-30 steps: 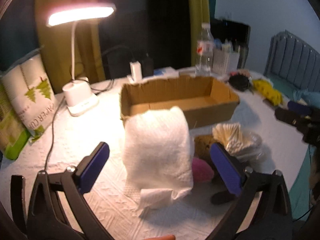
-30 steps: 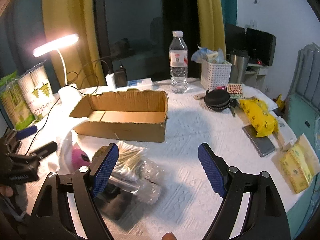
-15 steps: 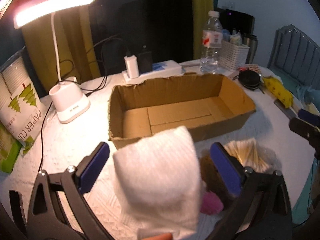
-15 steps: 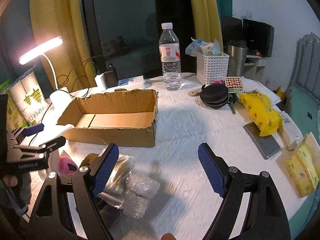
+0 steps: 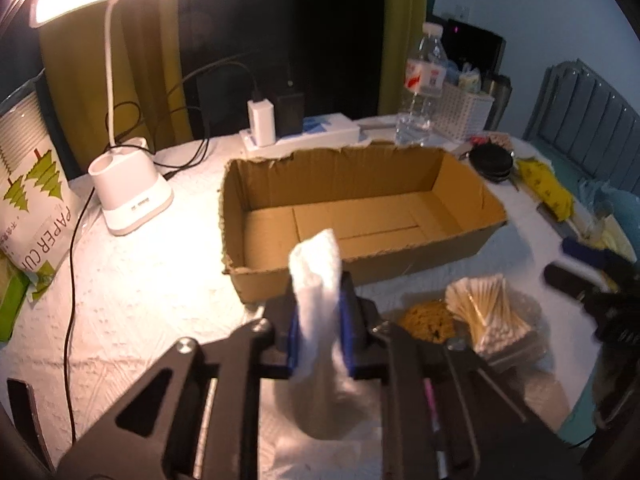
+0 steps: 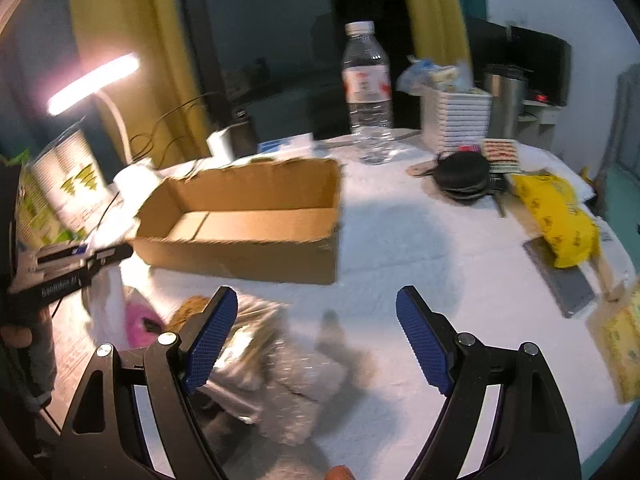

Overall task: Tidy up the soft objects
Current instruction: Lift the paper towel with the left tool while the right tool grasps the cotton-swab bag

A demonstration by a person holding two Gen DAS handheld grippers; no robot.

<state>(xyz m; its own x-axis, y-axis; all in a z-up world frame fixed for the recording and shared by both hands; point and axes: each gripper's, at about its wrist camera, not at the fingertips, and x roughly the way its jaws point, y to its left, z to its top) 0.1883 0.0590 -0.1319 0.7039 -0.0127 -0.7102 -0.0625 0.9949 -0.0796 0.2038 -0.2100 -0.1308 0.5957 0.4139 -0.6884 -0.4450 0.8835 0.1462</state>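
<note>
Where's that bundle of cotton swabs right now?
In the left wrist view the cotton swabs lie on the table at lower right, in front of the cardboard box and beside a brown sponge, just right of the left gripper.

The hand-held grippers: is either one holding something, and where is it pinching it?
The left hand-held gripper pinches the white tissue wad around its upper part, top sticking out. The right hand-held gripper is open, holding nothing.

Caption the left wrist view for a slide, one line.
Left claw shut on a white tissue wad, poised before the empty cardboard box on the lamp-lit table.
</note>
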